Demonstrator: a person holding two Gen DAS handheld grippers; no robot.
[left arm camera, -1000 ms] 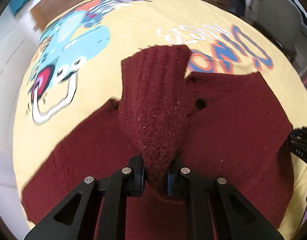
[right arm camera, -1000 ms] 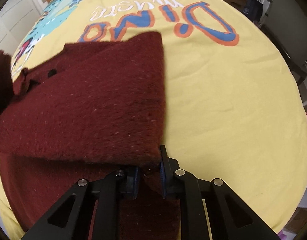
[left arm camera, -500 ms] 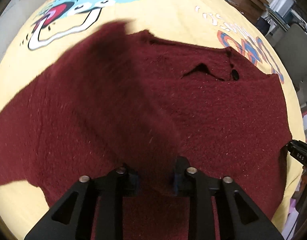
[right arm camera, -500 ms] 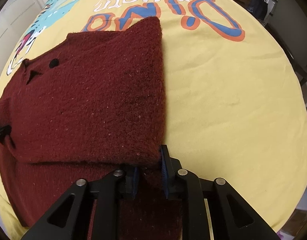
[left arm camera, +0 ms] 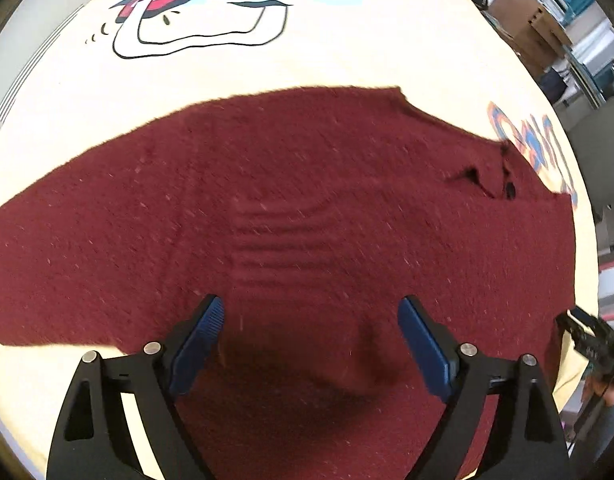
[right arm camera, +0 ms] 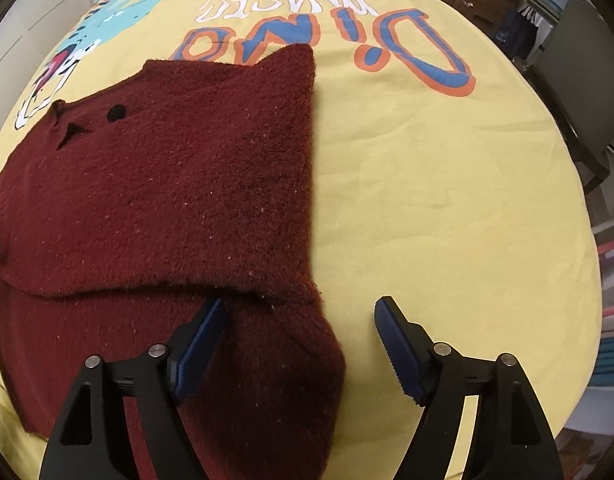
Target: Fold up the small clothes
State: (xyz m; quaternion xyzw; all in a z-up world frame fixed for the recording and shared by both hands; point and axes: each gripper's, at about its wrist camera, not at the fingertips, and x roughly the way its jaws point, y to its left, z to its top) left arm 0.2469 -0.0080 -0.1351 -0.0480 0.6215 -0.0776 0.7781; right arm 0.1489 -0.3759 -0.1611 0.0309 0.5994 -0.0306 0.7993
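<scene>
Both the left hand-held gripper [left arm camera: 310, 322] and right hand-held gripper [right arm camera: 299, 322] gape wide, empty, over the maroon sweater [right arm camera: 179, 184].

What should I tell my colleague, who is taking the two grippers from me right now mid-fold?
Left gripper: open, holding nothing, over the middle of the maroon sweater.
Right gripper: open, holding nothing, at the sweater's near right corner; its left finger is over the knit, the other over bare cloth.
Things: the sweater lies on the yellow dinosaur-print cloth.
Done: both sides appear folded inward over the body; a ribbed cuff lies across the middle, and the right edge is straight.
Left: probably fold the sweater crosswise in half, then square it up.
</scene>
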